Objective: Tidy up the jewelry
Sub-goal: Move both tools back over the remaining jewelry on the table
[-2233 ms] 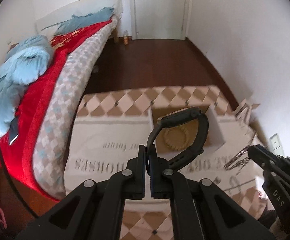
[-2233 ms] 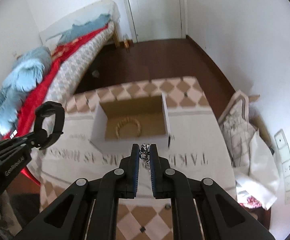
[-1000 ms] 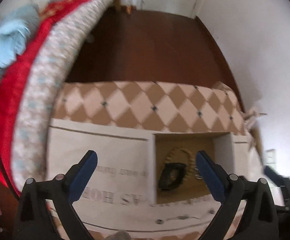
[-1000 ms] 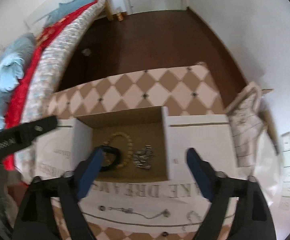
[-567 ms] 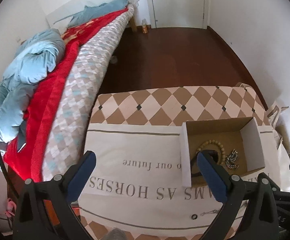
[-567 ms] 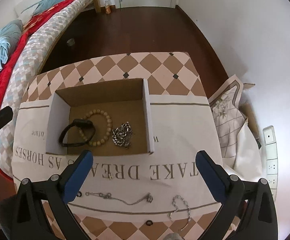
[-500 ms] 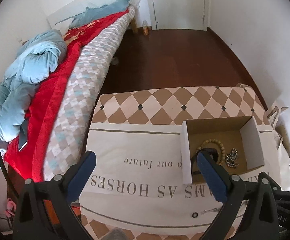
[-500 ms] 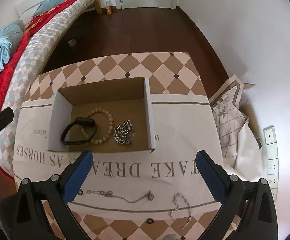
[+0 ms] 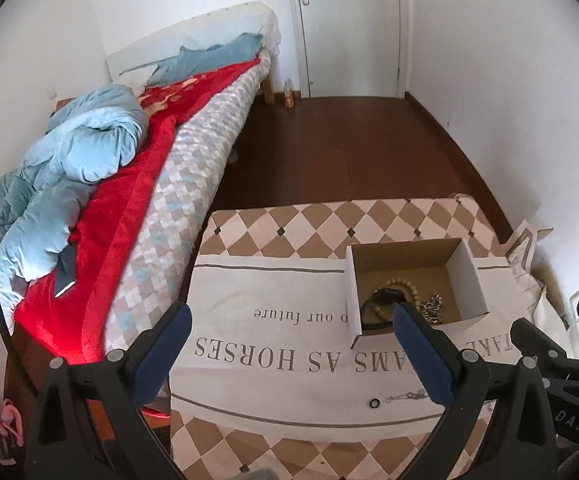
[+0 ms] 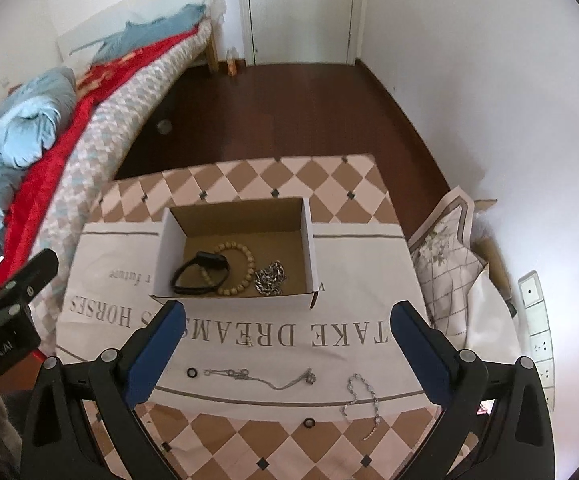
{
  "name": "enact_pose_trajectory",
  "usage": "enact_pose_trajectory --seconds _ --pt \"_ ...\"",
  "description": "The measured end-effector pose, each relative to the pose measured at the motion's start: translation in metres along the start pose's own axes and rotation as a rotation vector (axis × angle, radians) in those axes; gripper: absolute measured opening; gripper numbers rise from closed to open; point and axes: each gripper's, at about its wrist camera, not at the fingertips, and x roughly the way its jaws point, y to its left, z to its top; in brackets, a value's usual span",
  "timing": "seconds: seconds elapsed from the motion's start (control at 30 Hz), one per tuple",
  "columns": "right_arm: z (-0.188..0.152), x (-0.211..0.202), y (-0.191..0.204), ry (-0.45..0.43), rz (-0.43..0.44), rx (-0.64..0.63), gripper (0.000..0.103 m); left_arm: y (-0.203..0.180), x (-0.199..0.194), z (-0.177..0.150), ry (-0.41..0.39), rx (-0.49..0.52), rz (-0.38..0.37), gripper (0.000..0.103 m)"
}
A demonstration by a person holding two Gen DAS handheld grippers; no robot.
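Both claws wide and empty, left gripper [image 9: 289, 344], right gripper [image 10: 289, 338], cardboard box [image 10: 308, 236] ahead holding black band [image 10: 199, 274], bead bracelet [image 10: 235, 268], chain [image 10: 269, 278]

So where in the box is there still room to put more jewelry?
The far half of the cardboard box floor is bare, up to its back wall. The near half is crowded: black band, bead bracelet and silver chain lie side by side.
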Motion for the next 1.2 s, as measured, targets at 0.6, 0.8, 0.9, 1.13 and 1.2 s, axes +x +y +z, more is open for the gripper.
enact_pose_trajectory --seconds 0.6,0.8,0.9,1.13,1.2 --pt "-0.054 -0.034 -0.047 0.006 0.067 0.136 0.09 0.026 -0.017 -0.046 -0.023 -0.069 0.116 0.103" --pt "-0.103 0.031 -0.077 0.164 0.082 0.192 0.045 0.014 0.037 -0.081 0.093 0.01 0.175 0.103" --pt "-0.131 0.063 -0.076 0.232 0.103 0.206 0.045 0.009 0.058 -0.095 0.136 0.047 0.186 0.103" --pt "-0.166 0.108 -0.056 0.279 0.086 0.176 0.045 0.003 0.086 -0.117 0.221 0.091 0.179 0.102" --pt "-0.17 0.113 -0.051 0.278 0.078 0.156 0.045 0.001 0.091 -0.121 0.24 0.094 0.17 0.102"
